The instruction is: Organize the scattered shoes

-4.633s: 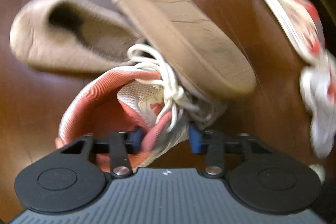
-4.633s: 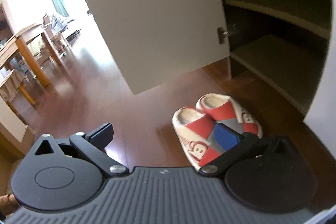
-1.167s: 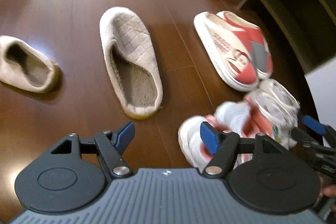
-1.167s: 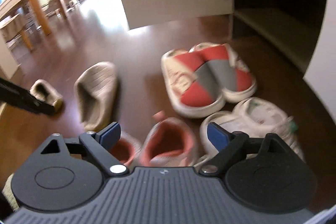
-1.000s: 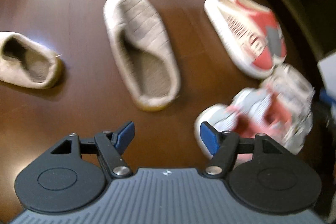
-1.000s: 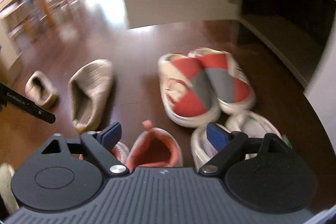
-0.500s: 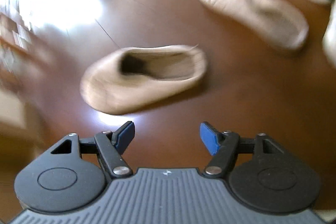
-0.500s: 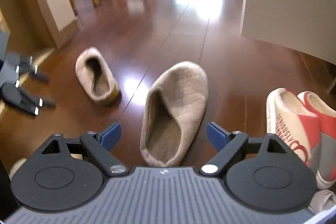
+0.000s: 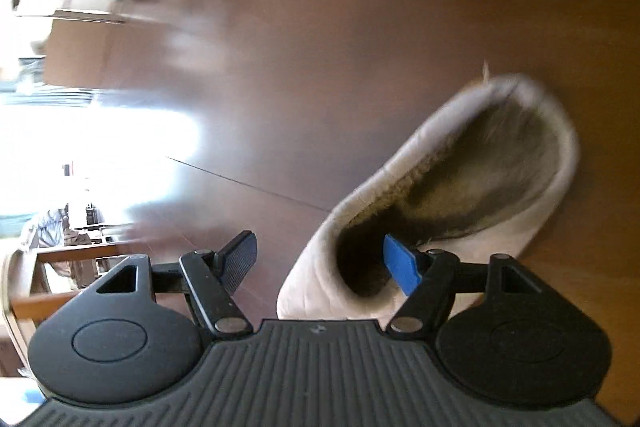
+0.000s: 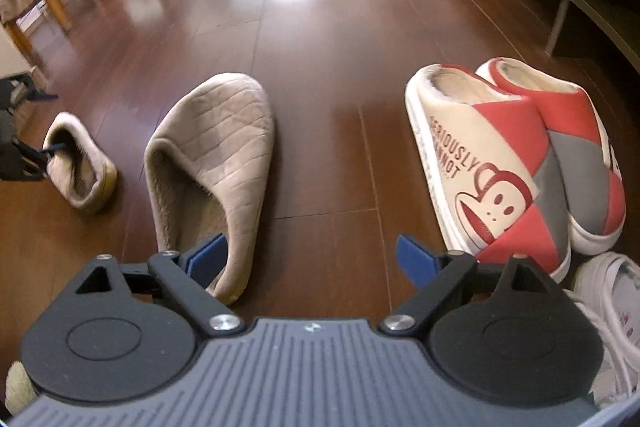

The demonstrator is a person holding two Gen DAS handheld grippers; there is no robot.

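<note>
Since the frame half a second earlier, the left tool (image 9: 320,259) had swung in on the small beige slipper (image 9: 452,187), one finger inside its opening, jaws apart and not yet gripping. The right tool (image 10: 310,259) hung wide open with nothing held, the large beige slipper (image 10: 216,155) at its 11 o'clock. By my reading the red cartoon slippers (image 10: 516,155) were already paired on the floor (image 10: 328,75), with a white sneaker (image 10: 608,307) at 4 o'clock; the two beige slippers lay apart and remained to be set together
</note>
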